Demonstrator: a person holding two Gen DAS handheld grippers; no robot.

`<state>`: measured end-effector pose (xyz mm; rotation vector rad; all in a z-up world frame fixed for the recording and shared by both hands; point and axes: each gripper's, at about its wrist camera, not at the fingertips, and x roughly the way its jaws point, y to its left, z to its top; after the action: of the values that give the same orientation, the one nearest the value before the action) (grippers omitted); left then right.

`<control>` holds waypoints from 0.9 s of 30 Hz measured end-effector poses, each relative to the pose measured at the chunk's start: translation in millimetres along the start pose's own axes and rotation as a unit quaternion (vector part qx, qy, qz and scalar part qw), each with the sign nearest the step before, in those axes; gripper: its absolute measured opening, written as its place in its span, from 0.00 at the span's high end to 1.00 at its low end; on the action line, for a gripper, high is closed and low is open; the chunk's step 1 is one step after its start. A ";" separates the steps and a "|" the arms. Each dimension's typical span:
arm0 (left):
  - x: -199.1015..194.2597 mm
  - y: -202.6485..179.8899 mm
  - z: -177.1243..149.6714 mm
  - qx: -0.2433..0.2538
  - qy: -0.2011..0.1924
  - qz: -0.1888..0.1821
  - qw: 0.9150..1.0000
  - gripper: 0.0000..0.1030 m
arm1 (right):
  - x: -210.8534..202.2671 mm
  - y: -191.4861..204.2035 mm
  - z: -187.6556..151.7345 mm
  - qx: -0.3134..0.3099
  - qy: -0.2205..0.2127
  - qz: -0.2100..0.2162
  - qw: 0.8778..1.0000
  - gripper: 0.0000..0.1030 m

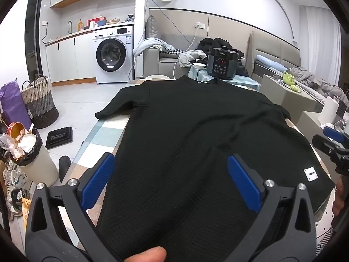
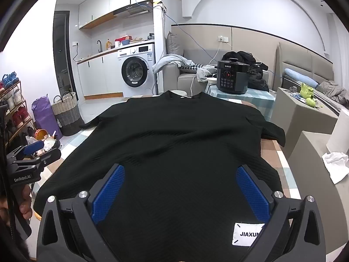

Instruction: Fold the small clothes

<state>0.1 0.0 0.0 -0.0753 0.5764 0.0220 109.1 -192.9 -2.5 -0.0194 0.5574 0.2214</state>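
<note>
Fingers of the left gripper and the right gripper stand wide apart, clamped on nothing, over the near hem of the black shirt. It lies flat on the tabletop, long axis running straight away to the collar; both hands are equally near, left toward the left hem corner, right by the label.

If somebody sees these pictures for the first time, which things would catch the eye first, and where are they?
First comes the black knit T-shirt, spread flat on the checked table with its collar at the far end. Next come the blue-padded left tongs and right tongs, both wide open above the near hem, the right close to the white JIAXUN label. Behind the collar stands a dark SUPOR pressure cooker.
</note>
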 end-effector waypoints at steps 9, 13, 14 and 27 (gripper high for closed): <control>0.6 -0.1 -0.1 0.002 -0.003 0.000 1.000 0.00 | -0.9 0.3 -0.3 0.001 -0.002 0.001 1.000 0.00; 0.3 -0.2 -0.3 0.004 -0.003 0.002 1.000 0.00 | -2.0 3.1 1.2 0.002 -0.005 0.000 1.000 0.00; 0.1 0.0 -0.2 0.005 -0.003 0.002 1.000 0.00 | -3.1 3.5 -0.2 0.004 -0.006 0.000 1.000 0.00; 0.9 8.6 2.1 0.002 -0.007 0.004 1.000 0.00 | -1.9 -0.4 2.1 0.001 -0.010 0.003 1.000 0.00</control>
<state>1.7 8.7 0.7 -0.0684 0.5635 0.0293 108.7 -193.5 0.2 -0.0128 0.5383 0.2265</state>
